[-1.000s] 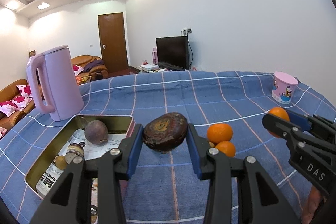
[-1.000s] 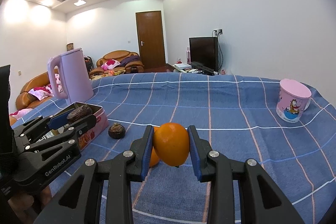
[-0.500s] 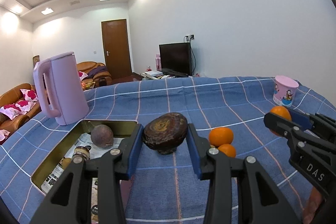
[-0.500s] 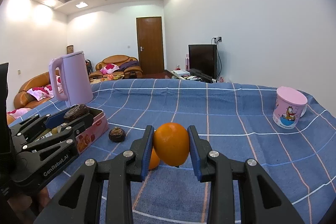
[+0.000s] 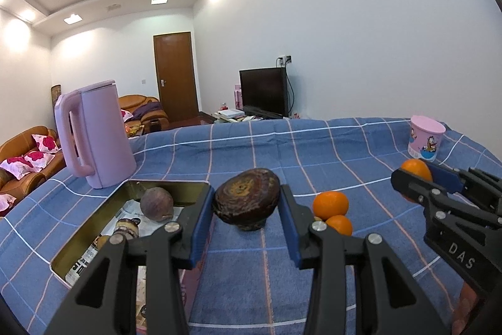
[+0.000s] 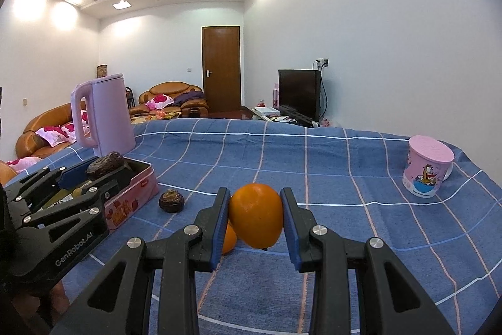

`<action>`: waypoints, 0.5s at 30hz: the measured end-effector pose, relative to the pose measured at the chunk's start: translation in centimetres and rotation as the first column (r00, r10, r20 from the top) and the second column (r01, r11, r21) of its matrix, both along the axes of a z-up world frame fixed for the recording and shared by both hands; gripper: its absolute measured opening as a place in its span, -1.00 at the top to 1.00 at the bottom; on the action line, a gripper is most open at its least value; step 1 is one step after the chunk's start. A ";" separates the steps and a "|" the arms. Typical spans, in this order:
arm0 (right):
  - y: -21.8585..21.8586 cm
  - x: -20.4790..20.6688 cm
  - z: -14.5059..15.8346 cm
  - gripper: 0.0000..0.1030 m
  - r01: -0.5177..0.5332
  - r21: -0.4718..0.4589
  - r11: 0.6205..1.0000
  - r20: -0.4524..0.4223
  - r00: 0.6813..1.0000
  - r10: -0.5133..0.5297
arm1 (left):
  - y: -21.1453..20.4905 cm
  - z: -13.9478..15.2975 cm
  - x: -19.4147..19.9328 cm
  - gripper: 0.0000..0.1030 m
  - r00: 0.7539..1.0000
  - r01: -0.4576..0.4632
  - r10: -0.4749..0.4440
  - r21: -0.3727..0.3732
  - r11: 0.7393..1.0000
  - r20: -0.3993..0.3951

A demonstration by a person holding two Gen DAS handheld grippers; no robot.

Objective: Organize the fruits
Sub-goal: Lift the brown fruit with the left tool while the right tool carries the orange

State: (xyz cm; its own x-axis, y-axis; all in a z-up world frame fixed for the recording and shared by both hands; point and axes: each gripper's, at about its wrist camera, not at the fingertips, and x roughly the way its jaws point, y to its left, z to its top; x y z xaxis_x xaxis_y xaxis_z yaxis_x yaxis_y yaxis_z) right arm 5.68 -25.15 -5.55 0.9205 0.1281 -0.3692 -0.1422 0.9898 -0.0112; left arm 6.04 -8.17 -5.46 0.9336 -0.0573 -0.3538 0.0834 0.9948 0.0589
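Observation:
My left gripper [image 5: 246, 203] is shut on a dark brown wrinkled fruit [image 5: 248, 198] and holds it above the blue checked cloth, just right of an open tin box [image 5: 94, 228]. A purple-brown fruit [image 5: 156, 204] lies in the box. Two oranges [image 5: 331, 204] lie on the cloth to the right. My right gripper [image 6: 255, 217] is shut on an orange [image 6: 255, 215], held above the cloth; another orange [image 6: 228, 239] shows behind its left finger. A dark fruit [image 6: 171, 200] lies on the cloth beside the pink tin box [image 6: 131, 200].
A lilac kettle [image 5: 94, 134] stands behind the box at the left. A pink lidded cup [image 6: 426, 168] stands at the far right of the table. The table's far edge faces a TV, a door and sofas.
Both grippers have risen and tilted up a little with their fruits still held. The table objects appear lower in both views.

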 end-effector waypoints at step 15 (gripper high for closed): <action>2.6 0.9 -0.1 0.33 -0.050 -0.019 0.999 -0.026 0.998 0.050 | 2.3 0.1 0.2 0.16 0.999 -0.030 0.030 -0.010 0.999 -0.039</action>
